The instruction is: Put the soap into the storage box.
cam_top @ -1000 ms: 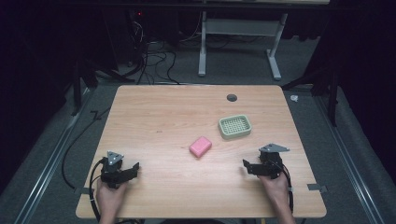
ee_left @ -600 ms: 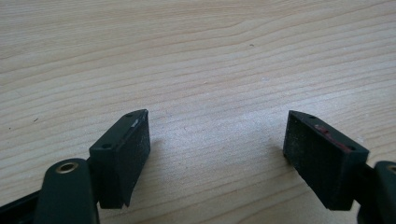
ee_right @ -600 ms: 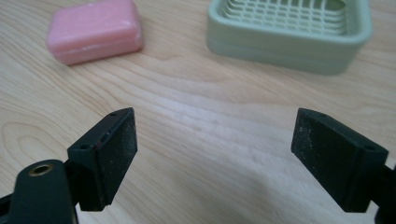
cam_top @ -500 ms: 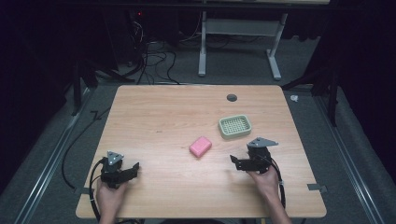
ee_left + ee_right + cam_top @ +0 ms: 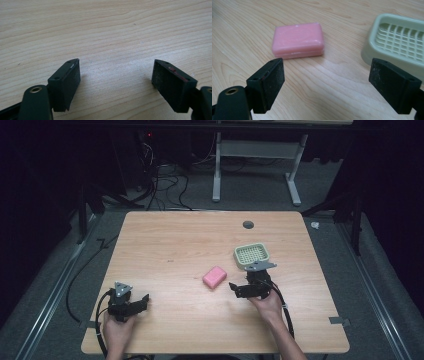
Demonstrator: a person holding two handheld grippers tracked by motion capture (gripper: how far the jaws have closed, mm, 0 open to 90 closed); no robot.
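A dim room with dark curtains and a grey carpeted floor surrounds a light wooden table [image 5: 165, 245], which has a small dark grommet hole [image 5: 248, 224] near its far edge. On the right half of the table sits a pale green soap dish [image 5: 252, 255] with a slotted grid inside, and just toward the person and to the left of it lies a pink bar of soap [image 5: 214, 277], flat on the wood and apart from the dish. The right gripper [image 5: 325, 82] hovers low just short of the soap, its jaws spread wide and holding nothing; in its own view the soap sits ahead and left of centre, with the dish at the right. The left gripper [image 5: 116, 80] rests near the table's front left corner, jaws likewise wide apart over bare wood. The step in hand looks like the approach to grasp the soap. To do it well, the right gripper should probably swing a little left so the bar lies centred between the pads, come down until the pads bracket its side faces, and close gently, since soap is likely slick. Keeping clear of the dish avoids nudging it.
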